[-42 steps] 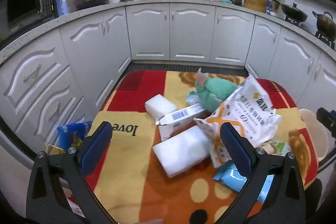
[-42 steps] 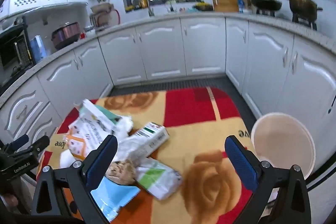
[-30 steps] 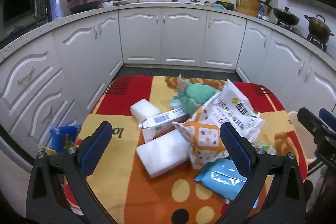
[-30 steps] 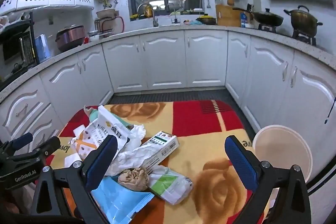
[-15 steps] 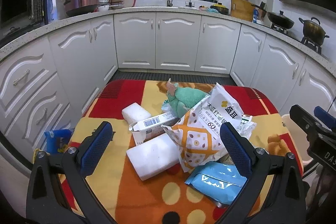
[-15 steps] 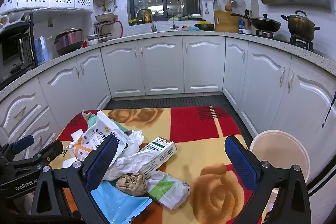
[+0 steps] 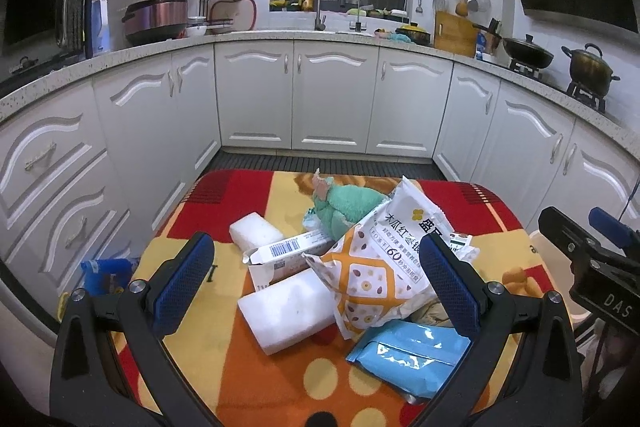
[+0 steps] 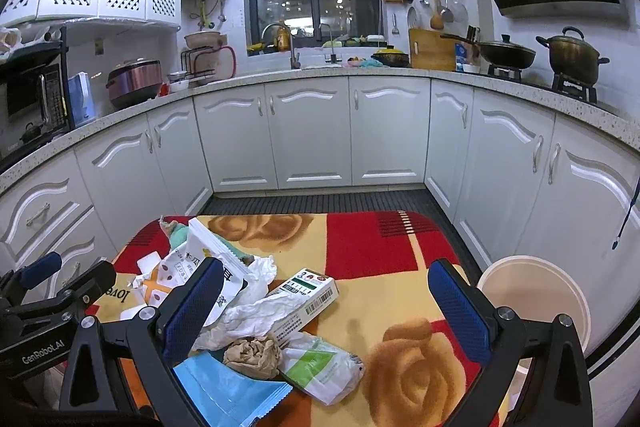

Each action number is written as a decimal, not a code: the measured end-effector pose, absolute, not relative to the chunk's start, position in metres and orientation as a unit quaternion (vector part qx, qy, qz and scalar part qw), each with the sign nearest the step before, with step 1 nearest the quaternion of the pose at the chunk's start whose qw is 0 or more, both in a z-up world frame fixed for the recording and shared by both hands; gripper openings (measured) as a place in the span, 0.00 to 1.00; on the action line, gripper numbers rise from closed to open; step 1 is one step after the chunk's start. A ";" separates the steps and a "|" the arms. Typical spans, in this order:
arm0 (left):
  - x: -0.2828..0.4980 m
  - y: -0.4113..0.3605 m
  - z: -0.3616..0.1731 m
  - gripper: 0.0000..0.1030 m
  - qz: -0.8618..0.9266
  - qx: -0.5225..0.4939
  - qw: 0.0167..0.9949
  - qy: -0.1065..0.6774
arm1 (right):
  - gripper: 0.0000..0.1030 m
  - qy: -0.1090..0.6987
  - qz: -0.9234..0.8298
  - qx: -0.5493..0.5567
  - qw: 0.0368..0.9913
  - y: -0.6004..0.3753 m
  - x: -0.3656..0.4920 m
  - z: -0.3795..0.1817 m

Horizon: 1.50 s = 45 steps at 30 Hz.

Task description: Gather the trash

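A heap of trash lies on a table covered with a red, yellow and orange cloth (image 7: 208,363). In the left wrist view I see two white foam blocks (image 7: 286,305), an open carton (image 7: 286,255), a white and orange snack bag (image 7: 384,259), a green cloth (image 7: 340,203) and a blue packet (image 7: 408,355). The right wrist view adds a green-striped box (image 8: 306,301), crumpled white plastic (image 8: 256,315), a brown paper wad (image 8: 252,351) and a green-labelled bag (image 8: 324,367). My left gripper (image 7: 316,283) and right gripper (image 8: 324,303) both hover open above the heap, holding nothing.
A white round bin (image 8: 536,303) stands on the floor just right of the table. White kitchen cabinets (image 7: 332,99) wrap around the back and sides. A blue item (image 7: 104,275) lies on the floor at the table's left.
Both grippers have pulled back and tilted up, so the table sits lower in view and more of the kitchen shows. Both stay open; the trash has not moved.
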<state>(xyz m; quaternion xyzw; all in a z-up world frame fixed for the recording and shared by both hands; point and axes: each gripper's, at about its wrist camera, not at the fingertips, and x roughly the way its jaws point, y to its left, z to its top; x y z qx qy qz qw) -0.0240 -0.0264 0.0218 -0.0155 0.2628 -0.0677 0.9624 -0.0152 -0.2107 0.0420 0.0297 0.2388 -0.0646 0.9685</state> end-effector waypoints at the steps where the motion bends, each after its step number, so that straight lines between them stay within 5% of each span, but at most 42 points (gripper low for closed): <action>1: -0.024 -0.027 0.022 0.99 -0.068 -0.015 0.963 0.262 | 0.98 0.238 -0.065 0.030 0.969 -0.211 -0.016 0.043; 45: -0.027 -0.033 0.026 0.99 -0.077 -0.016 0.967 0.244 | 0.98 0.225 -0.063 0.032 0.972 -0.218 -0.024 0.052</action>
